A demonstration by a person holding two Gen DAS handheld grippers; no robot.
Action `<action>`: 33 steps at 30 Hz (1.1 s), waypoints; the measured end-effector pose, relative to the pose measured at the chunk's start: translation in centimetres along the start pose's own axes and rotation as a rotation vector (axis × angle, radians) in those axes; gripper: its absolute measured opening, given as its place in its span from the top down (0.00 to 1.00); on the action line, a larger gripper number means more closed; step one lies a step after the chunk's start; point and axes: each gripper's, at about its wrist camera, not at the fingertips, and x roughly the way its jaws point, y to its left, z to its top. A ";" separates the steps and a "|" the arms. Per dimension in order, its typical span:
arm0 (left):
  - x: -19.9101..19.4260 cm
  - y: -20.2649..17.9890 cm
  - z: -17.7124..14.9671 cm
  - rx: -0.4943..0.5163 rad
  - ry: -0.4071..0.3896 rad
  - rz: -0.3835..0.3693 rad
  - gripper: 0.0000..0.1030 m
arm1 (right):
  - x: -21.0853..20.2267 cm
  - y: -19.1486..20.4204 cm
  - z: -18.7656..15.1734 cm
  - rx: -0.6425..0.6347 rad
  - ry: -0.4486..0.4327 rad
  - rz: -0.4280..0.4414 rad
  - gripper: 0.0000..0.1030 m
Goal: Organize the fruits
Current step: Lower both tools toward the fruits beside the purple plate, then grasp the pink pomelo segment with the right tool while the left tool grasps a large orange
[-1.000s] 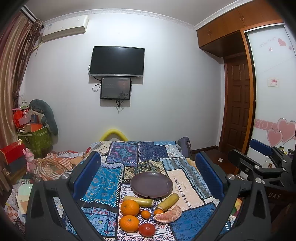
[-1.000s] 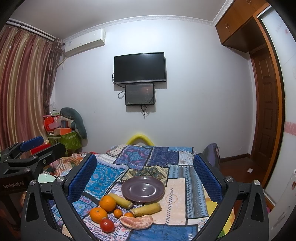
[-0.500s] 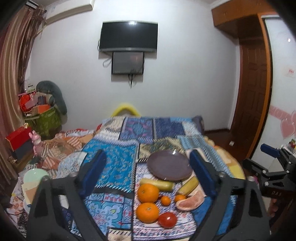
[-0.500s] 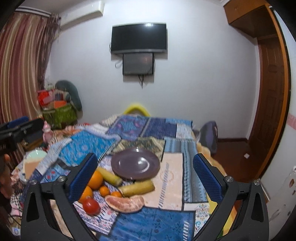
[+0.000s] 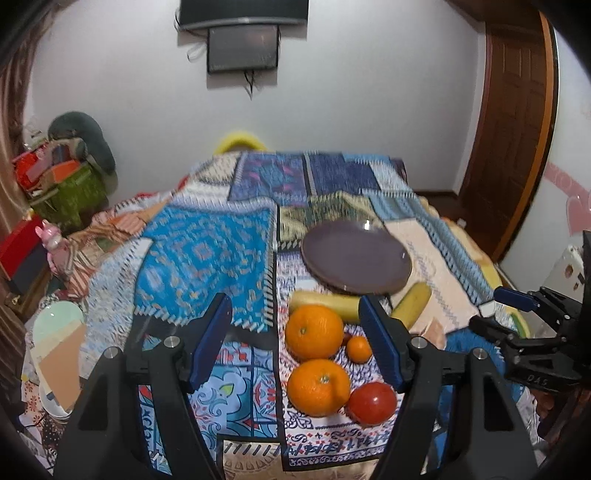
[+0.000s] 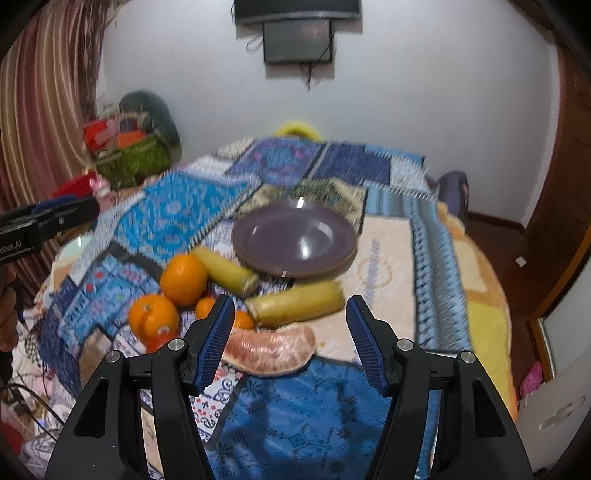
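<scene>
Both grippers, left gripper [image 5: 295, 338] and right gripper [image 6: 290, 334], gape empty above the fruit beside the bare purple plate [image 6: 295, 236]; right should straddle the pomelo segment [image 6: 269, 349] squarely

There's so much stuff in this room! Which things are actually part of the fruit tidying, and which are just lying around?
Part of the job:
purple plate
two large oranges
small oranges
tomato
two bananas
pomelo segment
both hand-held grippers, open

Just lying about:
patchwork cloth
green basket of clutter
wall screens
</scene>
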 end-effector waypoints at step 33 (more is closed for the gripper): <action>13.1 -0.8 -2.7 0.021 0.326 -0.100 0.30 | 7.8 -1.8 -2.7 -0.014 0.229 0.010 0.08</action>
